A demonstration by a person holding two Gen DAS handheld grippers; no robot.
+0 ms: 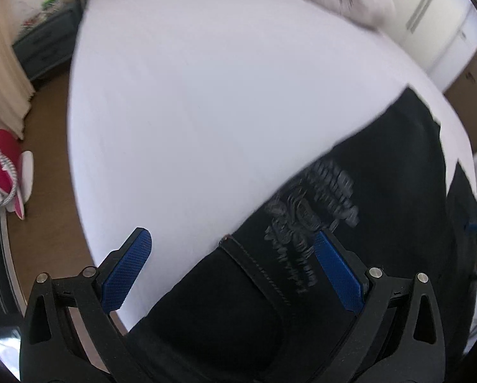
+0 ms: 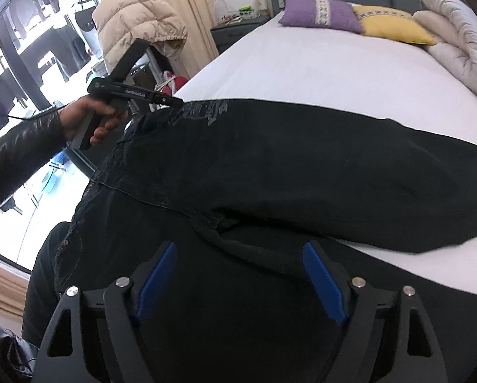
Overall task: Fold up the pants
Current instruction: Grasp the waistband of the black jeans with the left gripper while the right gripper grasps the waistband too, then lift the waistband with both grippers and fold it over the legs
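Black pants [image 2: 286,159] with a grey print near the waist lie spread on the white bed [image 2: 318,73], one leg reaching right, the other running toward the near edge. In the left wrist view the pants [image 1: 382,191] fill the lower right, with the print between the fingers. My left gripper [image 1: 232,249] is open and hovers over the waist corner; it also shows in the right wrist view [image 2: 174,99], held by a hand. My right gripper [image 2: 238,249] is open above the crotch area, holding nothing.
Purple [image 2: 321,14] and yellow [image 2: 395,25] pillows and a folded pale duvet [image 2: 462,41] lie at the bed's head. A grey nightstand [image 1: 43,44] and a red and white item [image 1: 5,169] are on the floor side. A beige puffer jacket [image 2: 136,22] hangs by the window.
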